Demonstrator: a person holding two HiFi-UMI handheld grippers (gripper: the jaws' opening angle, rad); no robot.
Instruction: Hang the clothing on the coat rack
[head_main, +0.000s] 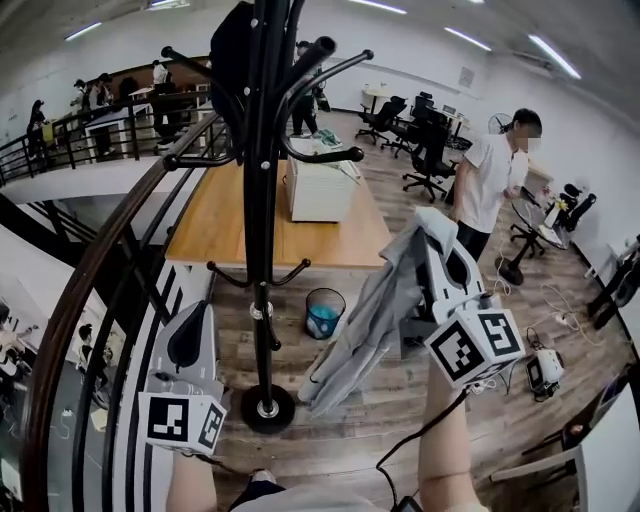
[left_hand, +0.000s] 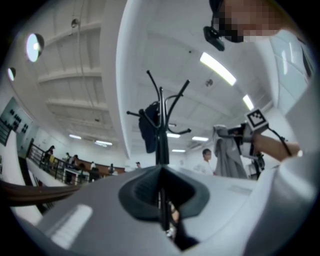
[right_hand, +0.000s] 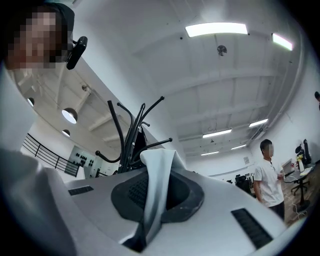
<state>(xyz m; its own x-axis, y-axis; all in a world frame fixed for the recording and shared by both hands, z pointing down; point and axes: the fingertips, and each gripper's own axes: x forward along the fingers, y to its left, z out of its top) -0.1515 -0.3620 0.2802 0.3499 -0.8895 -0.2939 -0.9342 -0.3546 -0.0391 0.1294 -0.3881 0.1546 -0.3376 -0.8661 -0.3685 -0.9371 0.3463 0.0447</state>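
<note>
- The right gripper (head_main: 428, 232) is pinched on a fold of the grey garment (head_main: 365, 325). It holds the garment up to the right of the coat rack (head_main: 262, 200), and the two are apart.
- The left gripper (head_main: 197, 318) is low on the near left, just left of the rack's base (head_main: 267, 408). Its jaws are pressed together with nothing between them.
- The cloth looks soft and light, and it drapes in loose folds from the single pinch point. It will likely sag and swing as it moves, so a hold near the collar or a shoulder seam should let it drop over a hook cleanly. Which part is gripped now cannot be told.
- Only the head view shows the garment's full hanging length. Its lower end trails toward the floor (head_main: 380, 420), near the base.
- Only the right gripper view shows the grip itself. A pale ridge of fabric stands up between the dark pads (right_hand: 182, 192), with the rack's upper arms (right_hand: 150, 107) beyond it.
- The left gripper view gives the side-on look. A dark garment (left_hand: 148, 131) already hangs on the rack's left side, and the right-hand arms look bare.
</note>
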